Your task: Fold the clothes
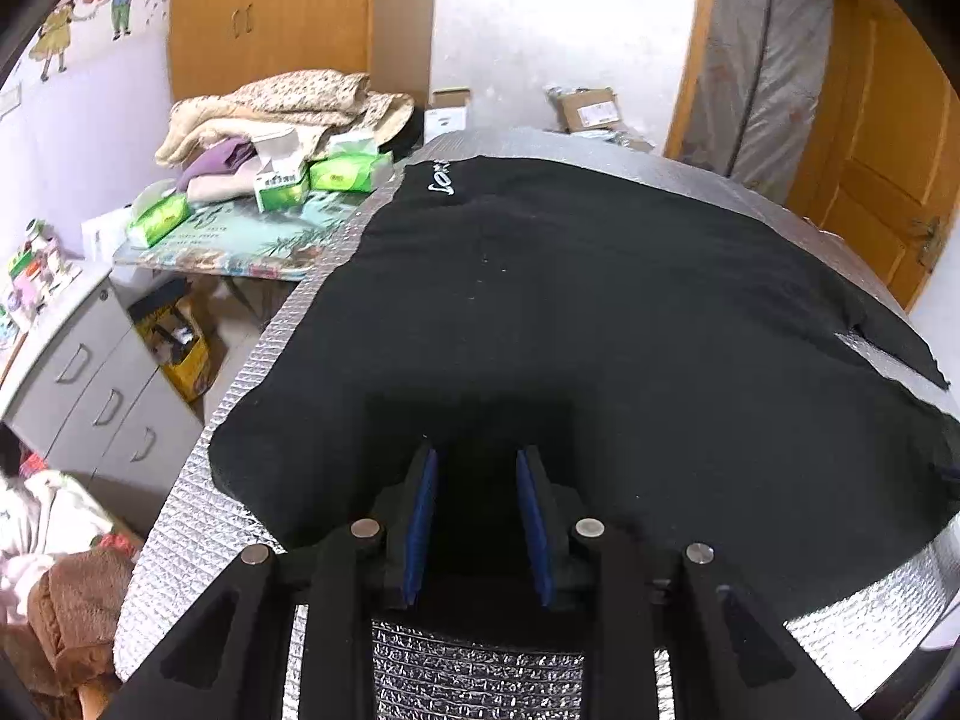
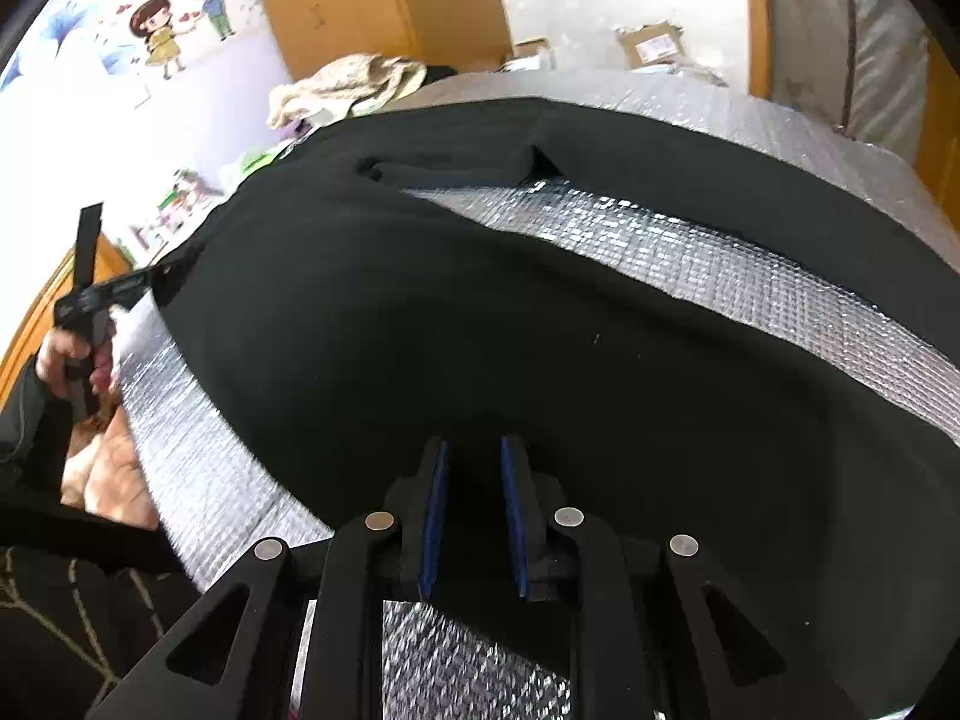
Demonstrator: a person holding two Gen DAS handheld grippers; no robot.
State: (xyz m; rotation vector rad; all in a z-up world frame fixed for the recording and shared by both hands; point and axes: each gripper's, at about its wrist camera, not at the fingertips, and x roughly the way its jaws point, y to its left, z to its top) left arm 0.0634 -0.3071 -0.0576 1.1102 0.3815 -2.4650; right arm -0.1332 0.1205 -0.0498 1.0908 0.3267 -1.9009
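Note:
A black garment lies spread flat on a silver quilted mat, with white lettering at its far edge. My left gripper points down over the near hem. Its blue pads stand apart, with dark cloth lying in the gap and not squeezed. In the right wrist view the same garment fills the middle and a sleeve runs along the far side, with bare mat between. My right gripper sits over the near hem with a narrower gap, open.
A person's hand grips the other tool's handle at the left. Beyond the mat's left edge are green tissue packs, folded blankets and a grey drawer cabinet. A wooden door stands at the right.

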